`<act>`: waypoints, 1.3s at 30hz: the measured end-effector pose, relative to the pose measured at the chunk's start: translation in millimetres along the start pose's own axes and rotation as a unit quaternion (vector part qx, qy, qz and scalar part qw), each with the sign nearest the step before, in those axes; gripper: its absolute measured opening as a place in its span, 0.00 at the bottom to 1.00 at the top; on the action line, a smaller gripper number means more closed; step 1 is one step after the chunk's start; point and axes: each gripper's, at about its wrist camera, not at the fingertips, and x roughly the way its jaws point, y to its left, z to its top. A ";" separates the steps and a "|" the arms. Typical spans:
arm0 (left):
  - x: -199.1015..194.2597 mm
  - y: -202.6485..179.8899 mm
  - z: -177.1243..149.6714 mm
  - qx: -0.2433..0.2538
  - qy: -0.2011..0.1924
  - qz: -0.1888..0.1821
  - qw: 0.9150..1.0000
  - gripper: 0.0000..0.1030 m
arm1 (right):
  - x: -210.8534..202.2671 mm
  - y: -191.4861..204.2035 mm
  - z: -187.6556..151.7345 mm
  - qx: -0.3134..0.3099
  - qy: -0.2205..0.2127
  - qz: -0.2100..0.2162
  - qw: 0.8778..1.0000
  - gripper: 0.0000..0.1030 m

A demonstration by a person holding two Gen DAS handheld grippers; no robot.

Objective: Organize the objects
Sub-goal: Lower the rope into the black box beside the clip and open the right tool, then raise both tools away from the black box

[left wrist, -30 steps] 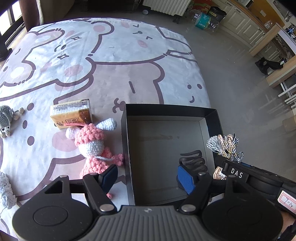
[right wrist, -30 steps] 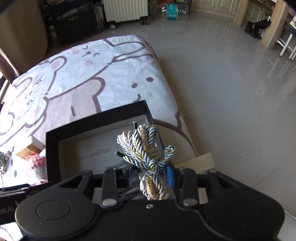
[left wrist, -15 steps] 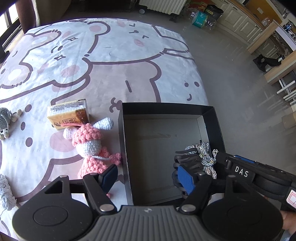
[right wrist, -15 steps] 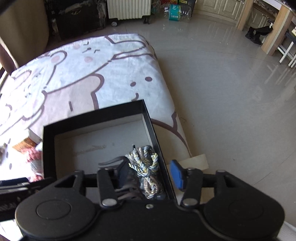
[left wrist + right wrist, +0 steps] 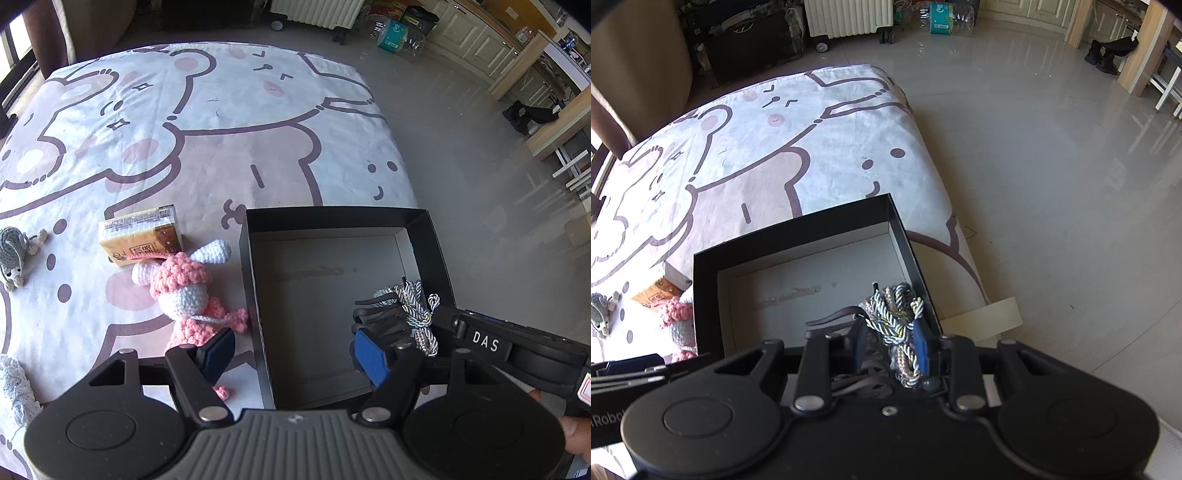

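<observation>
Black hand-held gripper (image 5: pixel 295 354), blue pads (image 5: pixel 371 356)

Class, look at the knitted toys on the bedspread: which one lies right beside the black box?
The pink crochet bunny, almost touching the box; the grey knitted toy lies far off.

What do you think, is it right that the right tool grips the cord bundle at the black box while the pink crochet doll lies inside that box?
Not quite. The pink crochet doll lies outside the black box, on the blanket beside its left wall, as the left wrist view shows. The rest holds: the right tool, whose jaws have just been closing, grips the cord bundle at the box.
</observation>
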 end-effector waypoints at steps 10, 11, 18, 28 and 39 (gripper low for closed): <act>-2.9 -4.8 -2.3 0.028 0.001 0.009 1.000 0.70 | -7.1 -4.2 -7.4 0.019 0.008 0.011 1.000 0.27; -3.6 -5.1 -3.2 0.032 0.001 0.011 0.999 0.70 | -8.8 -4.1 -8.0 0.019 0.008 0.011 1.000 0.27; -12.3 -3.3 -7.0 0.060 -0.008 0.030 0.998 0.70 | -25.7 -3.9 -12.2 0.026 -0.006 0.010 1.000 0.28; -23.0 6.3 -11.1 0.083 -0.013 0.060 0.995 0.77 | -50.9 -2.4 -23.1 0.030 -0.024 0.007 0.999 0.34; -28.4 15.9 -19.8 0.087 -0.003 0.073 0.993 0.92 | -61.6 3.4 -37.3 0.022 -0.017 -0.016 0.999 0.60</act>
